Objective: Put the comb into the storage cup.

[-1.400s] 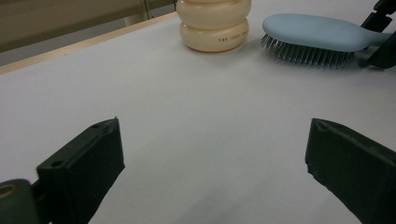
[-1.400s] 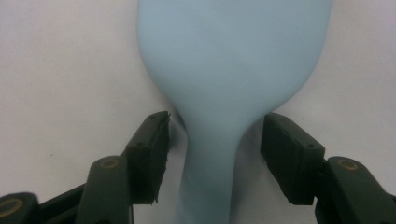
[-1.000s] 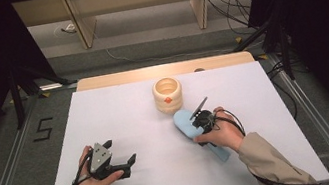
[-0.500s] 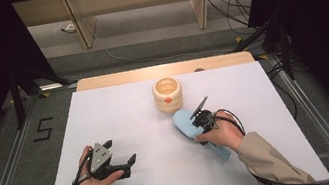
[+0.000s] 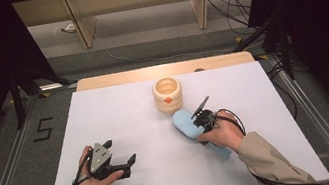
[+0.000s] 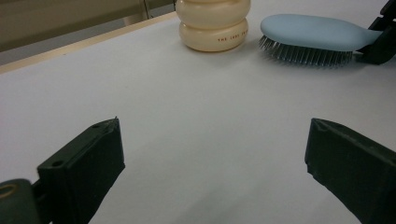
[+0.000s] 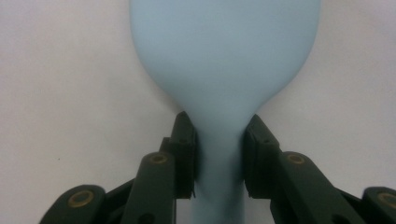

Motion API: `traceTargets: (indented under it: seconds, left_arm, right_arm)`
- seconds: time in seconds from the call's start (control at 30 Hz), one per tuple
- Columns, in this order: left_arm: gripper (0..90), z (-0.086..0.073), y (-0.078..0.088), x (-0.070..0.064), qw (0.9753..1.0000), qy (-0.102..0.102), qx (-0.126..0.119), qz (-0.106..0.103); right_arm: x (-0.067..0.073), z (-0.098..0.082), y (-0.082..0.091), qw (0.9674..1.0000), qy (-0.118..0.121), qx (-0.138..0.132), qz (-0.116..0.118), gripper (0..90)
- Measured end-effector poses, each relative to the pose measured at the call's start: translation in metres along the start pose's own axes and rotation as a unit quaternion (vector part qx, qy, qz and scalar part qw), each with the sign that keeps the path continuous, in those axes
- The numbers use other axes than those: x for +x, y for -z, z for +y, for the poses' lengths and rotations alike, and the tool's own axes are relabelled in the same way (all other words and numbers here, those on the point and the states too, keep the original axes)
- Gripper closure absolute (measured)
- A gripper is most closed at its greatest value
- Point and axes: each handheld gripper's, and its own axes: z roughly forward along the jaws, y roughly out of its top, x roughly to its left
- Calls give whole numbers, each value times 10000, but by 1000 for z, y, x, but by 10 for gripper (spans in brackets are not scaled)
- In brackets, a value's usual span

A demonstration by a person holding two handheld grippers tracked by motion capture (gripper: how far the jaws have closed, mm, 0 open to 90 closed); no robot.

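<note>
On the white worktop (image 5: pixel 120 115), right of centre, a pale blue hairbrush (image 5: pixel 185 122) lies bristles down, its head just in front of a cream ribbed pot (image 5: pixel 168 94) but apart from it. The right gripper (image 7: pixel 218 154) has its fingers (image 7: pixel 184 154) clenched on the brush's neck, one on each side, where the head narrows into the handle; the right gripper view shows both pressed flush against the blue plastic. The left gripper (image 5: pixel 130 160) rests well apart near the front left of the worktop, its fingers (image 6: pixel 86 163) spread wide with nothing between them, looking across bare surface toward the pot and the brush.

The step in hand appears to be lifting the brush, perhaps to carry it to the pot. To do it well, the squeeze should stay firm, since the neck is smooth and tapered and could slip toward the thinner handle. The head is probably the heavier end, so it may droop once clear of the worktop; a straight rise, wrist level, would limit that twist. The pot stands close ahead, so the brush needs height before any forward move, or its tip may knock the pot's side.
</note>
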Motion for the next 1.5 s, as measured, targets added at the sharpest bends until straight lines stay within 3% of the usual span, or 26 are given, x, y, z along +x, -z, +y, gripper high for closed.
traceTargets:
  seconds: [0.17,0.7,1.23,1.5]
  left_arm:
    - [41,0,0,0,10000,9,1,4]
    - [41,0,0,0,10000,22,-5,-12]
    - [43,0,0,-1,10000,17,-11,-34]
    - [43,0,-1,-1,10000,14,-7,-37]
  right_arm:
    - [0,-1,0,9999,-106,-3,66,699]
    - [-3,-1,4,9996,-113,-134,225,701]
    - [-7,-2,20,9957,-169,-848,324,701]
    - [-8,-2,24,9939,-156,-1023,383,701]
